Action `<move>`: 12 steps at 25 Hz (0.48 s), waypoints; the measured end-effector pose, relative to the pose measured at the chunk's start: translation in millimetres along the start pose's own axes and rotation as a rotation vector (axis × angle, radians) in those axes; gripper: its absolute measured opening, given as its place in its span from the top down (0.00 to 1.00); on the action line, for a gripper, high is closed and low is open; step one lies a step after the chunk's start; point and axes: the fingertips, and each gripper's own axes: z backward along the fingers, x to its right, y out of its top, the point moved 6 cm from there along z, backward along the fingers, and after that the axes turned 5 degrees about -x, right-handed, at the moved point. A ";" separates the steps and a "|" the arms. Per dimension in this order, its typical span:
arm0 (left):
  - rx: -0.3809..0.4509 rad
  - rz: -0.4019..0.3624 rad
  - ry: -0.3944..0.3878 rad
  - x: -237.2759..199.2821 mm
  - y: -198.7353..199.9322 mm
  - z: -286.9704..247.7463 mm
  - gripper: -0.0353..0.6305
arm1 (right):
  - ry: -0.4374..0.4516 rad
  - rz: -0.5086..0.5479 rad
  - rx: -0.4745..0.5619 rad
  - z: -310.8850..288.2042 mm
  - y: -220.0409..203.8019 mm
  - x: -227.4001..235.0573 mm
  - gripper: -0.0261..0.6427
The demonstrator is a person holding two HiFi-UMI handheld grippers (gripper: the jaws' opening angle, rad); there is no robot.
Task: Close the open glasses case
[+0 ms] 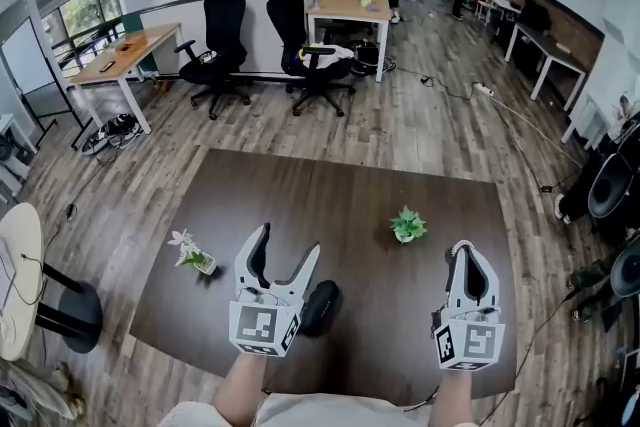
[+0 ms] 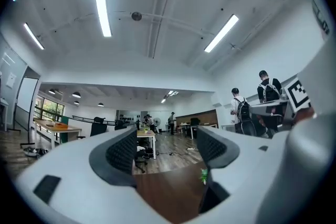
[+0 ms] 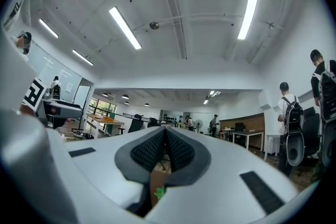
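The glasses case (image 1: 322, 305) is a dark rounded shape lying on the brown table (image 1: 350, 195) near its front edge. My left gripper partly covers it, and I cannot tell how its lid stands. The left gripper (image 1: 288, 249) is held above the table just left of the case, pointing away from me, jaws open and empty. In the left gripper view the left gripper (image 2: 168, 152) frames only table and room. The right gripper (image 1: 467, 251) hovers near the table's right front, shut on nothing. The right gripper view shows the right gripper's (image 3: 165, 152) pads pressed together.
A small green plant (image 1: 406, 225) stands right of the table's centre and a white-flowered one (image 1: 190, 251) at its left. Office chairs (image 1: 222, 45), desks (image 1: 345, 7) and people stand far behind. A round white table (image 1: 18, 275) is at the left.
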 end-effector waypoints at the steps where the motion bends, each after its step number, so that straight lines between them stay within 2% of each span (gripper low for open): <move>1: 0.001 -0.009 0.001 0.8 0.8 -0.1 0.40 | 0.000 0.003 0.000 -0.2 0.9 0.3 0.96; 12: 0.002 -0.018 0.011 -0.5 0.7 2.0 0.40 | 0.002 0.000 -0.001 0.2 -0.5 -2.4 0.96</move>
